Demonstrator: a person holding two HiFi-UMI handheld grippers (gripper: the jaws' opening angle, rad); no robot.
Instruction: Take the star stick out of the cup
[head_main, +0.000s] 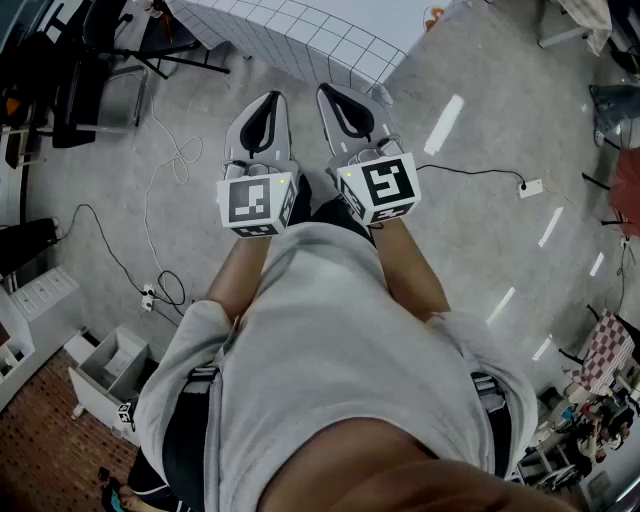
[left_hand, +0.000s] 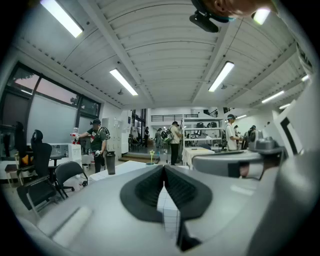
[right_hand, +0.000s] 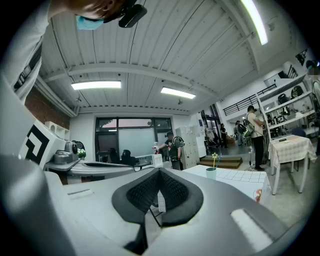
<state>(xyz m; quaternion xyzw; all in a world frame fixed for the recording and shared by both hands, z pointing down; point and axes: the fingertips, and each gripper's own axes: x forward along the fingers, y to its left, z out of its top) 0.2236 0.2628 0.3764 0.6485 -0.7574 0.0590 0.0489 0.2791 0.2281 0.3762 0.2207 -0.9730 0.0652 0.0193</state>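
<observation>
Fingers (head_main: 262, 118) on both tools lie pressed together in the head view. The left gripper (head_main: 272, 98) and right gripper (head_main: 328, 92) sit side by side, aimed at a grid-cloth table (head_main: 300, 40) ahead; the cup cannot be picked out there. In the left gripper view the pads meet on nothing, and the star stick (left_hand: 152, 154) stands upright in its cup (left_hand: 150, 163), far off, just left of the jaw line. In the right gripper view the jaws are closed and empty too, with cup and stick well off to their right. Neither hand looks clearly nearer.
</observation>
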